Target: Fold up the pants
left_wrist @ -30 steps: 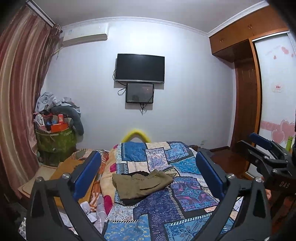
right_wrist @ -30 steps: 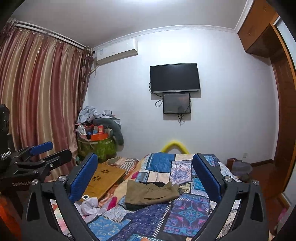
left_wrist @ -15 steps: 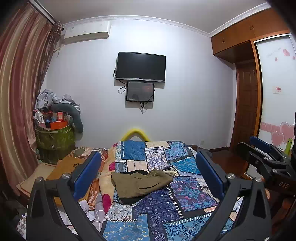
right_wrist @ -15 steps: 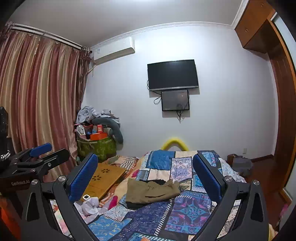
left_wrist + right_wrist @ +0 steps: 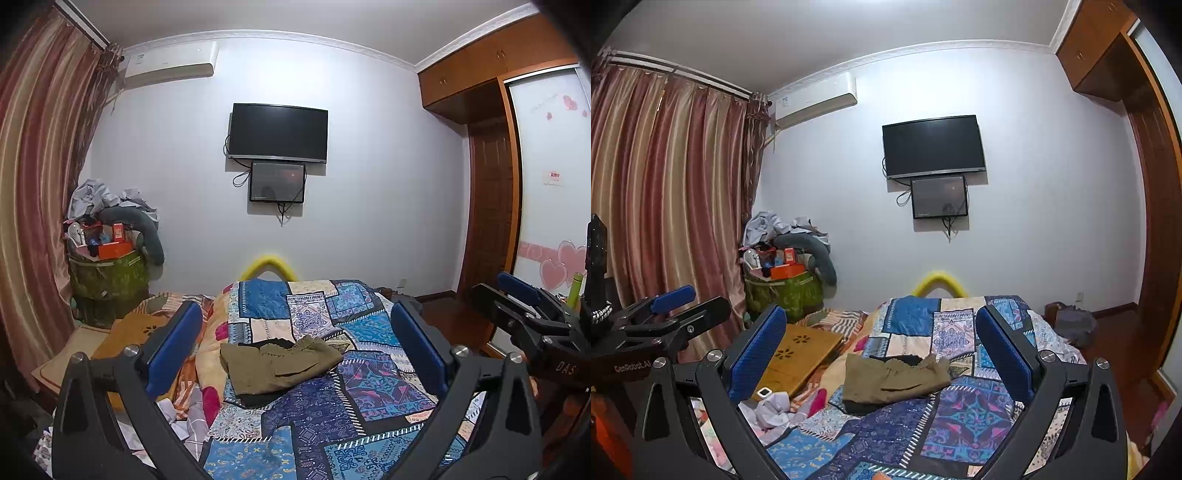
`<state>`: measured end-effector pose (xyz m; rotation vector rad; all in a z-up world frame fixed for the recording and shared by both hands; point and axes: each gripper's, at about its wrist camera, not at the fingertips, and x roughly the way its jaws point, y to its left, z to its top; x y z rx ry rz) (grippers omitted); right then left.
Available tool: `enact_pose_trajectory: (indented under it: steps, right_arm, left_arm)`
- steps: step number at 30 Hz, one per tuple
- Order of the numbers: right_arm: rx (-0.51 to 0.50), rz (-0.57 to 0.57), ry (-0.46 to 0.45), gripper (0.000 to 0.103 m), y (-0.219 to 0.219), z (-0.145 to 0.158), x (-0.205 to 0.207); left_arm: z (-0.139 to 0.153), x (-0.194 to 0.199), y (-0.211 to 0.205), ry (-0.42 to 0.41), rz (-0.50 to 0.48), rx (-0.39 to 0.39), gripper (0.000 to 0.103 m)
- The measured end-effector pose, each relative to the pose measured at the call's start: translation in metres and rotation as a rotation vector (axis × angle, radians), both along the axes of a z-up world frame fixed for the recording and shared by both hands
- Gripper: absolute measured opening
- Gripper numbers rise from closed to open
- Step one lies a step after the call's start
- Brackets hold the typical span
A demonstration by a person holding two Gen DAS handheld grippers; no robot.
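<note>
Olive-green pants (image 5: 277,363) lie crumpled in a heap on the patchwork quilt of the bed (image 5: 332,424), over something dark. They also show in the right wrist view (image 5: 894,378). My left gripper (image 5: 295,339) is open and empty, held in the air well back from the pants. My right gripper (image 5: 881,341) is open and empty too, also short of the pants. Each gripper shows at the edge of the other's view: the right one (image 5: 524,306) and the left one (image 5: 676,306).
A wooden lap tray (image 5: 798,356) and loose clothes (image 5: 775,406) lie left of the bed. A full green basket (image 5: 783,291) stands by the curtain (image 5: 665,203). A TV (image 5: 277,133) hangs on the far wall. A wardrobe (image 5: 546,184) is on the right.
Both grippers have tilted slightly upward, so the bed and pants sit lower in both views. The pants have not moved. Both grippers stay open.
</note>
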<state>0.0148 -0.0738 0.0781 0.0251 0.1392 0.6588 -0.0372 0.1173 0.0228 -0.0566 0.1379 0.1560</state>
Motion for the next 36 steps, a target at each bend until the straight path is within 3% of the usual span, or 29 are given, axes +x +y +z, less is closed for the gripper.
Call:
enact_pose_trajectory:
  steps: [36]
  right_arm:
    - [0.012,-0.013,0.008,0.102,-0.0005,0.0044,0.0000]
  left_arm:
    - [0.0033,-0.0009,0.0022,0.010,-0.065,-0.021,0.103]
